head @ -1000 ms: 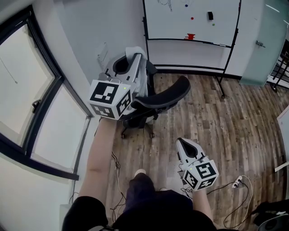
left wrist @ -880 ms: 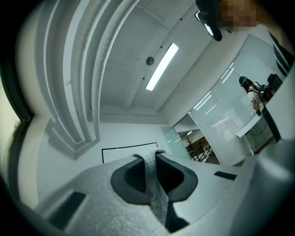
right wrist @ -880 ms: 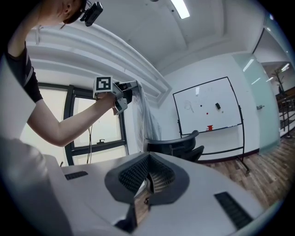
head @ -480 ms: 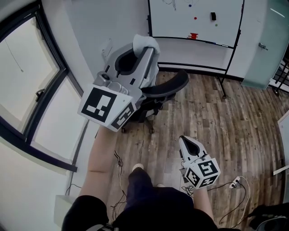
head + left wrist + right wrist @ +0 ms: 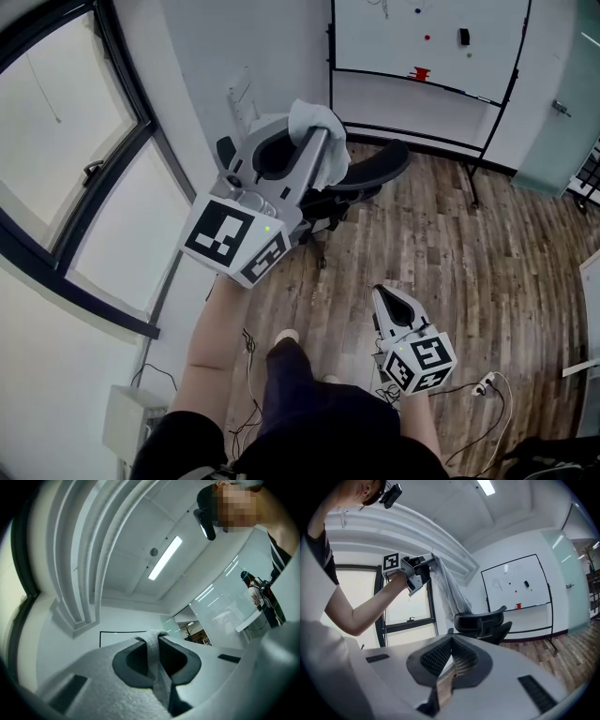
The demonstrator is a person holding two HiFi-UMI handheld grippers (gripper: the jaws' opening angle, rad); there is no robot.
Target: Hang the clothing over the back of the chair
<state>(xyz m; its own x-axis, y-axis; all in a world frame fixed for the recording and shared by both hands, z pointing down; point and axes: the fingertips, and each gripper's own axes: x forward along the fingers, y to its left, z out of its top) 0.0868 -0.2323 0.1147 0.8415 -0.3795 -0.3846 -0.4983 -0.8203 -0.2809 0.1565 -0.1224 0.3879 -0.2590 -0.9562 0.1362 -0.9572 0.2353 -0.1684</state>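
My left gripper (image 5: 311, 139) is raised high and shut on a pale grey garment (image 5: 319, 118), which bunches over its tips. In the left gripper view the cloth (image 5: 157, 667) is pinched between the pads and runs down the slot; that view points up at the ceiling. From the right gripper view the garment (image 5: 451, 592) hangs from the left gripper (image 5: 424, 567) just above and left of the black office chair (image 5: 482, 620). The chair (image 5: 367, 178) stands by the wall beyond the left gripper. My right gripper (image 5: 386, 298) is low, shut and empty, its jaws (image 5: 451, 643) aimed at the chair.
A whiteboard on a black stand (image 5: 427, 42) stands behind the chair. A large window (image 5: 66, 159) fills the left wall. Cables and a power strip (image 5: 486, 382) lie on the wood floor at right. The person's foot (image 5: 287, 336) is near the chair base.
The left gripper has carried the garment sideways toward the chair's back, and more cloth shows over its tips. The right gripper has shifted only slightly.
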